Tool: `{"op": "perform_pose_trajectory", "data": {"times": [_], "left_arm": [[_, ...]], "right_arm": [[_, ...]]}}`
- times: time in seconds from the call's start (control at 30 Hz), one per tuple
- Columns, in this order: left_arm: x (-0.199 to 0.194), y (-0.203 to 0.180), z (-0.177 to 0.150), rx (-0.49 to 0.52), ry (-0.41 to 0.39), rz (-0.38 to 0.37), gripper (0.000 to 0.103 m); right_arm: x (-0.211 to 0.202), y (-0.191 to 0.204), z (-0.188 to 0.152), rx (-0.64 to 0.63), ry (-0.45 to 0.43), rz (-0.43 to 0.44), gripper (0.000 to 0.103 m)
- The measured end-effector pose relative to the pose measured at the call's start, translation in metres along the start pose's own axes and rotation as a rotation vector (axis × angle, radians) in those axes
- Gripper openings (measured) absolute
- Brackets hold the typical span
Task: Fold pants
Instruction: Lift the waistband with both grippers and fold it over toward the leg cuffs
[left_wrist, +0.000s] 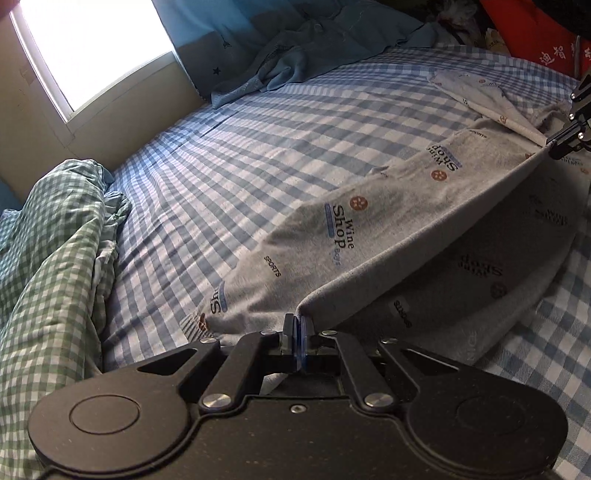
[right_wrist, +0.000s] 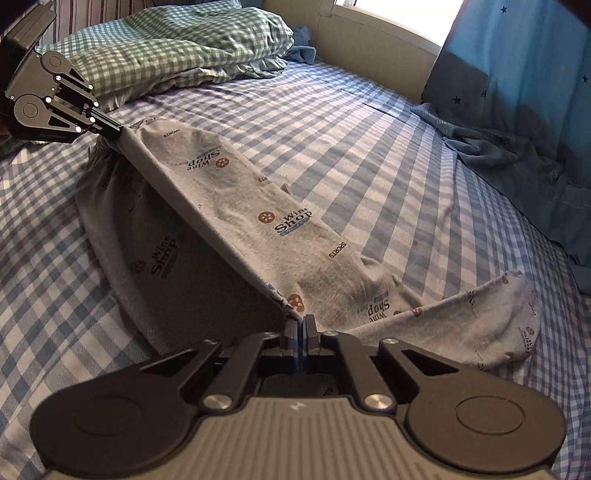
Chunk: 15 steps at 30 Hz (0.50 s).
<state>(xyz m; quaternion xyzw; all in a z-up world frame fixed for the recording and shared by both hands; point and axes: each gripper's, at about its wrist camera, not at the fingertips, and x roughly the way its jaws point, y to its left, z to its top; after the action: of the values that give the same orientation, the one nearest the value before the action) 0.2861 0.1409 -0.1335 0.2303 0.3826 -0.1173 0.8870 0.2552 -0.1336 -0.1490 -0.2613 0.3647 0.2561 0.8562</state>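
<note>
Both grippers, the left gripper (left_wrist: 299, 325) and the right gripper (right_wrist: 300, 325), had fingers clamped on the pants (left_wrist: 332, 229), stretching one edge taut between them above the bed (left_wrist: 258, 122), likely to carry it across as a fold.

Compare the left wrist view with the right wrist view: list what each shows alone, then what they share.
Left wrist only: red fabric with white characters in the far corner.
Right wrist only: a free pant leg trailing beside the right gripper.
Both: the grey printed pants, stretched taut between the shut left gripper and right gripper, the checked sheet, green checked quilt, blue curtain.
</note>
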Motion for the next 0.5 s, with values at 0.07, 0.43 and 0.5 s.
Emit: {"op": "perform_pose_trajectory", "data": {"times": [0.07,0.43,0.5], "left_arm": [[0.001,-0.005,-0.006,0.024,-0.001,0.001,0.001],[-0.001,-0.022,-0.019,0.16,0.022,-0.005,0.001],[0.0,-0.026,-0.021,0.171,0.034,-0.008,0.0]], "right_arm": [[0.001,0.007,-0.007,-0.011,0.005,-0.009,0.002],[0.001,0.039,-0.037,0.033,0.03,-0.026,0.002],[0.002,0.039,-0.038,0.057,0.031,-0.025,0.002]]}}
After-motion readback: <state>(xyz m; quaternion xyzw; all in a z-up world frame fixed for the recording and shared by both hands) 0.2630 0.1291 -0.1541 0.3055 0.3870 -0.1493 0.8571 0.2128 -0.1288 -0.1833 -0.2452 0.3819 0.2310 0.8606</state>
